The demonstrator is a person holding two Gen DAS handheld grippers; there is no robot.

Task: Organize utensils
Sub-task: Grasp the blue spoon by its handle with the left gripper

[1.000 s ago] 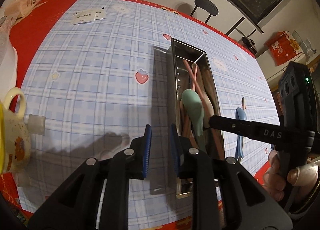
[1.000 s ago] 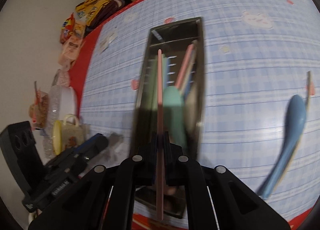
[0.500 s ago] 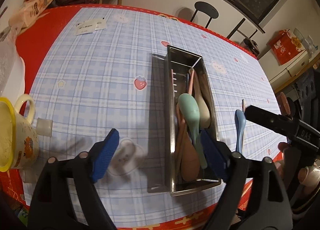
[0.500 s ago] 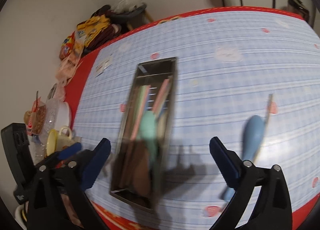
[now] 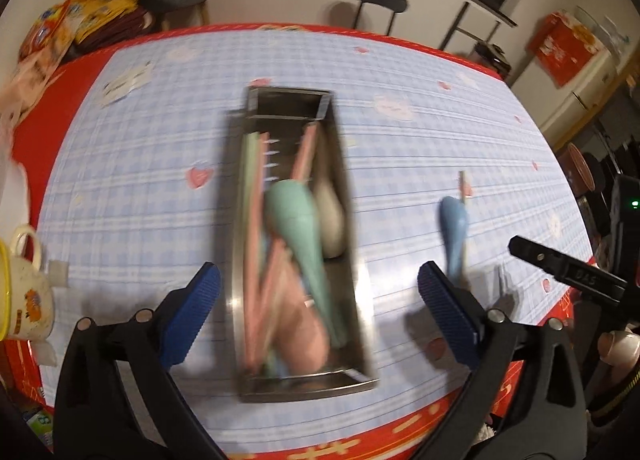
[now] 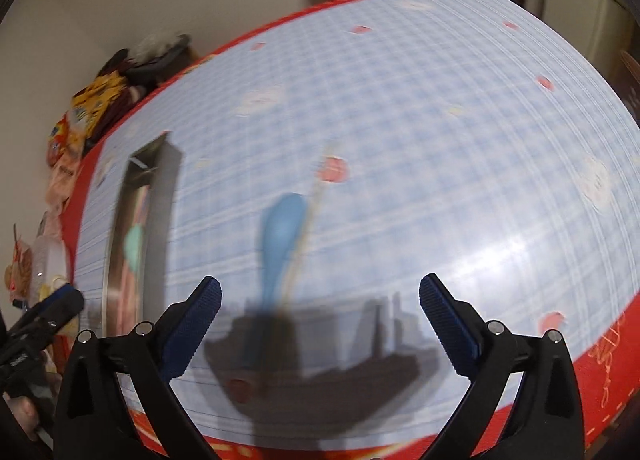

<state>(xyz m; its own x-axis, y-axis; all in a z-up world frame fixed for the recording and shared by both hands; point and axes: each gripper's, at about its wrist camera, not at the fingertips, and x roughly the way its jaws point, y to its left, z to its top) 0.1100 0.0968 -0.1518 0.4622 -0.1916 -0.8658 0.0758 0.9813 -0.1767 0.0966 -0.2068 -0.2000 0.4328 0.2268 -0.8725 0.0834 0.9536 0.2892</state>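
Blue spoon (image 6: 280,228) beside steel tray (image 5: 362,300)

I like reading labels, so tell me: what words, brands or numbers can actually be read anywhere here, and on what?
"DAS" on the black bar of the right gripper, at the right edge of the left wrist view.
Print on the yellow snack packets at the table's far corner: too blurred to read.
Paper slips on the tablecloth: blurred, unreadable.
Picture on the cream mug: no legible words.
Red box by the wall: unreadable.

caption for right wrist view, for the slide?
Open right gripper above a blue spoon on the checked tablecloth; metal utensil tray at left.
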